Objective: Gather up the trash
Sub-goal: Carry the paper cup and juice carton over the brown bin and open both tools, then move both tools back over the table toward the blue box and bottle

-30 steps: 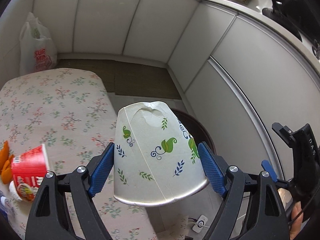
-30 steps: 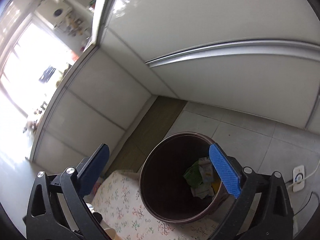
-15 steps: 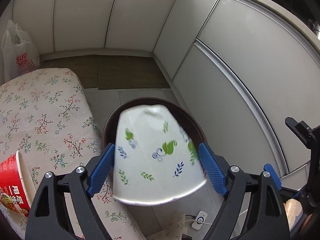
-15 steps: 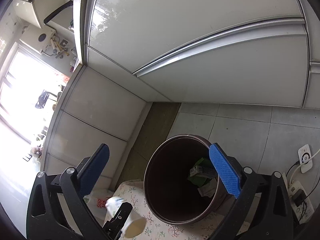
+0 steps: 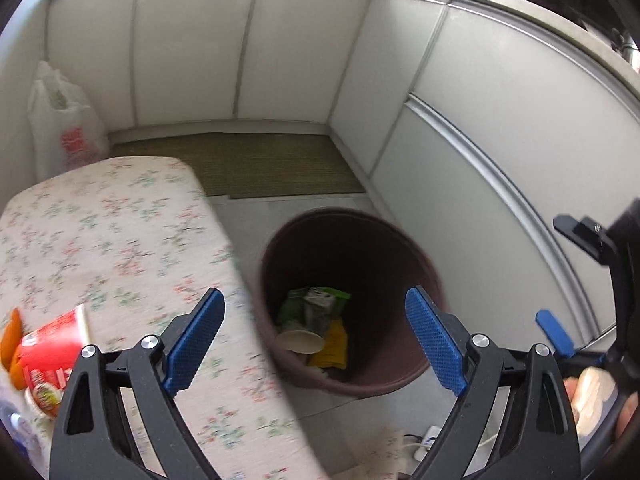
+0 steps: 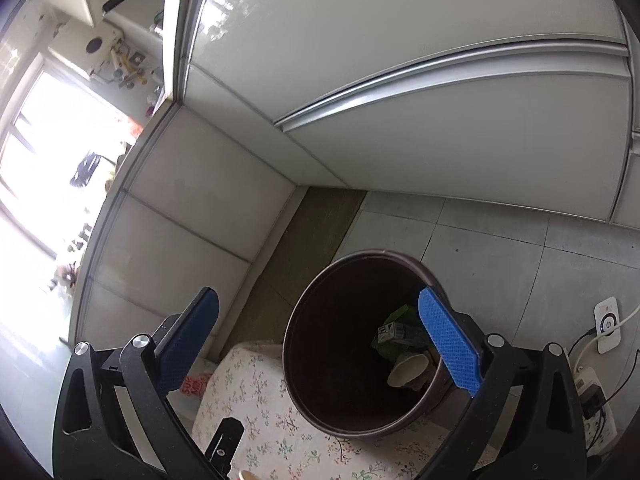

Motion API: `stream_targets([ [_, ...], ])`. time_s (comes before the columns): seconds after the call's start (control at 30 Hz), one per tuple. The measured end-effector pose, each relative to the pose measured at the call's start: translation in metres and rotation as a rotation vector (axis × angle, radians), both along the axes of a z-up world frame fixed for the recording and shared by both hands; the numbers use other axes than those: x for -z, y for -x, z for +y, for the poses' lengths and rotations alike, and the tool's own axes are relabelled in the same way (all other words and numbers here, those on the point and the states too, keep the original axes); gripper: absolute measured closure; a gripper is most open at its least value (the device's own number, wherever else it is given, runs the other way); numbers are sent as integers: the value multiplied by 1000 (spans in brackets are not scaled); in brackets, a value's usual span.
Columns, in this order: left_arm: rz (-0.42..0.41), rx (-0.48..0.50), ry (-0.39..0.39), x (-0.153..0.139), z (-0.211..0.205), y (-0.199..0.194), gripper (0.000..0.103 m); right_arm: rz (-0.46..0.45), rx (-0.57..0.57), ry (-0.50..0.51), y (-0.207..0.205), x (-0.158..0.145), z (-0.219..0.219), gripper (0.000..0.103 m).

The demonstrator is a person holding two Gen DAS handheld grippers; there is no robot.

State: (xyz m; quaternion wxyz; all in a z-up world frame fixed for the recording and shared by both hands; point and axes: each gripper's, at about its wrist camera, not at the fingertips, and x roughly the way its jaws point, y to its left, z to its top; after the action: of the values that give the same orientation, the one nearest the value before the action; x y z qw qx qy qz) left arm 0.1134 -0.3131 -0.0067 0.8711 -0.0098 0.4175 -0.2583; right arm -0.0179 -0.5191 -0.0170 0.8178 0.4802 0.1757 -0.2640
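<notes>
1. The left gripper (image 5: 314, 340), jaws just opened wide and empty, hangs above the round dark-brown plastic bin (image 5: 424, 264).
2. The right gripper (image 6: 320, 344) is spread, empty, over it too.
3. Inside the bin lie the white paper cup (image 5: 301, 341), green and yellow wrappers (image 5: 316, 312).
4. Beside the bin, a red noodle cup (image 5: 48, 354) lies on the floral tablecloth (image 5: 108, 240).

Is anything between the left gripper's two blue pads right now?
Nothing is held. In the left wrist view the left gripper stands open above the brown bin, where the paper cup lies.

The glossy white cabinet doors (image 6: 400, 80) carry a brushed metal strip; the floor tiles (image 6: 500, 248) look matt grey. At seven o'clock from the smooth brown plastic bin (image 5: 400, 376), floral cloth (image 5: 100, 240) covers the worktop.
</notes>
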Motion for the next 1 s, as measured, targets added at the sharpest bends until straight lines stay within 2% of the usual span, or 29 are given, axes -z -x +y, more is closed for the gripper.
stream_targets([
  [0.47,-29,-221,-58,8,129,22,14,115,-310,156,-56,-4,90,7],
  [0.8,-7,-377,-78,11,229,32,14,196,-564,273,-80,8,178,7],
  [1.0,11,-461,-90,18,278,36,14,231,-712,388,-91,13,235,7],
])
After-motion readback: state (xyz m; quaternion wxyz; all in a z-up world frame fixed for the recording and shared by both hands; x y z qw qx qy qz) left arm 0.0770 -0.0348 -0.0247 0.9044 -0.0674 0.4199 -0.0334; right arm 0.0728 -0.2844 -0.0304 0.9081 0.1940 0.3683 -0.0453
